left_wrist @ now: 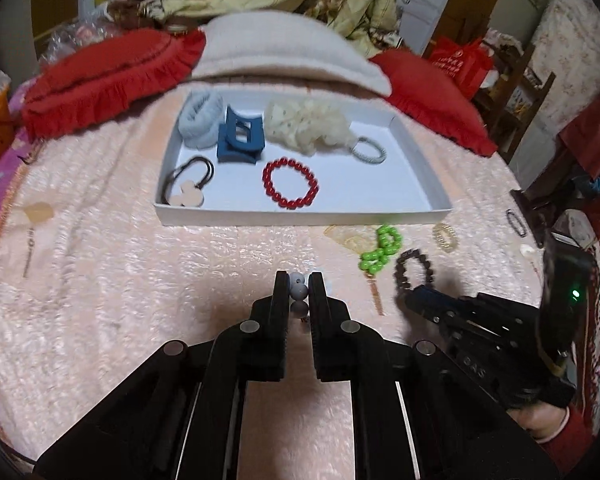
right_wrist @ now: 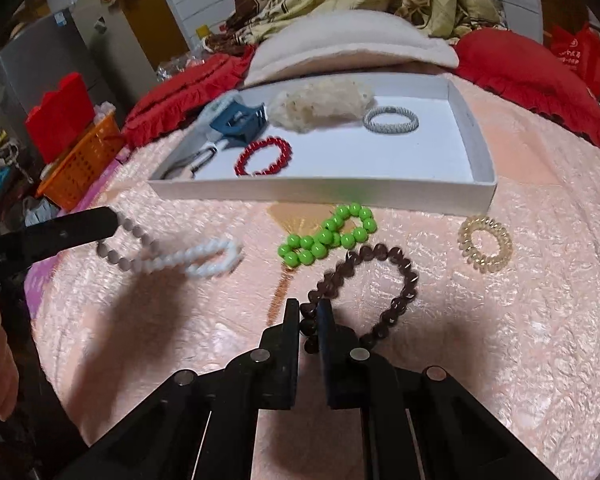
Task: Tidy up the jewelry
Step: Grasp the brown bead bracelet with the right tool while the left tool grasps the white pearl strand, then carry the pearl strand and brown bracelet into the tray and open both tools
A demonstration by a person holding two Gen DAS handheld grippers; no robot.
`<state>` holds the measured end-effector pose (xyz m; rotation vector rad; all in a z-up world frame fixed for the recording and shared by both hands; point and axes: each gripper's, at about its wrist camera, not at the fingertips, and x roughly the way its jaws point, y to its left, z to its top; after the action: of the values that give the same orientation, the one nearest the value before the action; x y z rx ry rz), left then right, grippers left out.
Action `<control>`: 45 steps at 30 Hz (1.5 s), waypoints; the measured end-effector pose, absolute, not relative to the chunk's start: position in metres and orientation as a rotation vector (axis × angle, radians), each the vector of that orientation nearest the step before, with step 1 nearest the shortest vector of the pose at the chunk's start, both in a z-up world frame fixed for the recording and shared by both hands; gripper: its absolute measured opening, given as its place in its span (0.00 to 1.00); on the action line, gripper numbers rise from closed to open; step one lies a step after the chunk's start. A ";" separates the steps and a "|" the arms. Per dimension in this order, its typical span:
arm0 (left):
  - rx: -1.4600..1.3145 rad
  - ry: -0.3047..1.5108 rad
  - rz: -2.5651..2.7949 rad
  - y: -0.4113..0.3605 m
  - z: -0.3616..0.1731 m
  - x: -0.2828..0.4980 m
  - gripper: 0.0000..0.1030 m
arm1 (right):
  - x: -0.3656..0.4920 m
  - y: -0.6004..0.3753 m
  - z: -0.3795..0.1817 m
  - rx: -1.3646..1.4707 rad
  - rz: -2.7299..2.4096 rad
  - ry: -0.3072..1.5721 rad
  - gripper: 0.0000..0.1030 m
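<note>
A white tray (left_wrist: pixel 300 216) on the pink bedspread holds a red bead bracelet (left_wrist: pixel 291 183), a blue claw clip (left_wrist: pixel 239 136), scrunchies and hair ties. My left gripper (left_wrist: pixel 299 284) is shut on a grey-and-white bead bracelet (left_wrist: pixel 298 286), which hangs above the bedspread in the right wrist view (right_wrist: pixel 172 256). My right gripper (right_wrist: pixel 309 312) is shut on a dark brown bead bracelet (right_wrist: pixel 396 300); it also shows in the left wrist view (left_wrist: pixel 414 270). A green bead bracelet (right_wrist: pixel 328 236) lies in front of the tray.
A clear coil hair tie (right_wrist: pixel 486 244) lies right of the green beads. A black hair tie (left_wrist: pixel 516 222) lies farther right. Red pillows (left_wrist: pixel 100 80) and a folded white blanket (left_wrist: pixel 292 48) sit behind the tray. An orange basket (right_wrist: pixel 80 160) stands at left.
</note>
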<state>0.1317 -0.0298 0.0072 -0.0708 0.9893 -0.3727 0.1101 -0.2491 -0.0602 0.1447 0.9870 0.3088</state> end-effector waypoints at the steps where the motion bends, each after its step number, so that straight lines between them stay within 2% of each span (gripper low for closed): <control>1: -0.074 0.980 -0.376 -0.029 0.012 0.129 0.08 | 0.108 -0.250 -0.055 0.153 0.311 0.976 0.08; 15: -0.099 0.849 -0.417 -0.010 0.079 0.086 0.08 | 0.090 -0.260 0.014 0.276 0.376 0.844 0.08; 36: -0.049 0.869 -0.349 -0.006 0.069 0.083 0.08 | 0.084 -0.267 0.017 0.291 0.353 0.849 0.08; 45: -0.067 0.885 -0.355 -0.001 0.081 0.115 0.08 | 0.106 -0.265 0.038 0.278 0.350 0.826 0.08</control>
<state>0.1150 -0.0011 0.0813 -0.0674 0.8848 -0.3552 0.1065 -0.2654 0.0384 0.2778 0.8256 0.3498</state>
